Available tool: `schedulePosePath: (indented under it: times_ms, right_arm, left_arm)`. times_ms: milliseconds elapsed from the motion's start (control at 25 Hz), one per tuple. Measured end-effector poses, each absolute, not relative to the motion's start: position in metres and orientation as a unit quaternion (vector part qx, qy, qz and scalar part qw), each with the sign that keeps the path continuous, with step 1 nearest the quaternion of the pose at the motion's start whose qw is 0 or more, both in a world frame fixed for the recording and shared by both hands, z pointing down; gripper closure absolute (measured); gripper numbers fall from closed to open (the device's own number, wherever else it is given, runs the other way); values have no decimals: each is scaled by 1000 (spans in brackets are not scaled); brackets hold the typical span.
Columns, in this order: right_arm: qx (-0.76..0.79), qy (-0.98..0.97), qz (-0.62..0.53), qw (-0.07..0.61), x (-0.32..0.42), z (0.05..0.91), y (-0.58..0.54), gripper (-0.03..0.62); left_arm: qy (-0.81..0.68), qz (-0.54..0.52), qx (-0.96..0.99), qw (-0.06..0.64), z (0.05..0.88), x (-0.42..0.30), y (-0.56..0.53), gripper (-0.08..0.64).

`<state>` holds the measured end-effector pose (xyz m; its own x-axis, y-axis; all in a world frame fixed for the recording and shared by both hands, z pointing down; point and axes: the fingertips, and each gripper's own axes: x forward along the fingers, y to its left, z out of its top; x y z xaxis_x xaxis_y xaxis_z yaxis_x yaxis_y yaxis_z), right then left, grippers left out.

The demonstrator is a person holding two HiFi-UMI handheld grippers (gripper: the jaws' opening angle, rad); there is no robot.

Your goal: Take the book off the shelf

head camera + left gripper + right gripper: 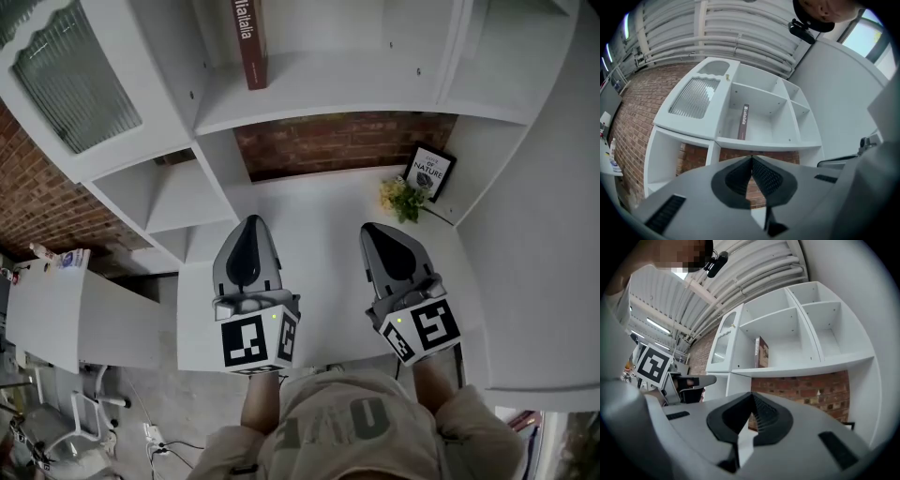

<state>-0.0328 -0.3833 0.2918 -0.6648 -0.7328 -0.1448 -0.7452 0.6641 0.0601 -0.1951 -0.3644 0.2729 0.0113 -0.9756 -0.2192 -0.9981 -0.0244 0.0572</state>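
Observation:
A dark red book (249,42) with white lettering on its spine stands upright, alone in a compartment of the white shelf (347,94). Both grippers hover side by side over the white desk (319,202), well below the book and apart from it. My left gripper (251,222) is shut with nothing between its jaws, and so is my right gripper (367,228). The left gripper view shows the book (744,122) above the closed tips (752,158). From the right gripper view, the book (761,352) is up and slightly right of the closed tips (752,394).
A framed picture (430,172) and a small flowering plant (401,198) stand at the desk's back right corner. A ribbed-glass cabinet door (75,84) is left of the book's compartment. Brick wall (337,141) shows under the shelf. A side table (56,309) and chair are at lower left.

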Motion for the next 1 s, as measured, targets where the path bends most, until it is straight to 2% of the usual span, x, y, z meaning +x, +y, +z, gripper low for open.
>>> schedulePosePath:
  times_ms: [480, 640, 840, 880, 920, 1000]
  right_arm:
    - [-426, 898, 53, 93, -28, 273, -368, 577]
    - [-420, 901, 48, 99, -29, 275, -364, 577]
    - [-422, 899, 25, 117, -21, 279, -363, 577]
    - [-424, 898, 23, 119, -20, 279, -362, 577]
    - [-426, 896, 23, 121, -17, 280, -361, 577]
    - [-433, 893, 18, 121, -13, 283, -361, 577]
  left_arm:
    - [661, 107, -740, 65, 268, -181, -351, 548]
    - [652, 106, -744, 100, 241, -178, -355, 546]
    - [638, 100, -743, 176, 190, -172, -382, 544]
    - [635, 98, -743, 186, 181, -171, -391, 530]
    - [631, 96, -746, 191, 171, -169, -401, 484]
    - [620, 98, -754, 194, 151, -163, -423, 349]
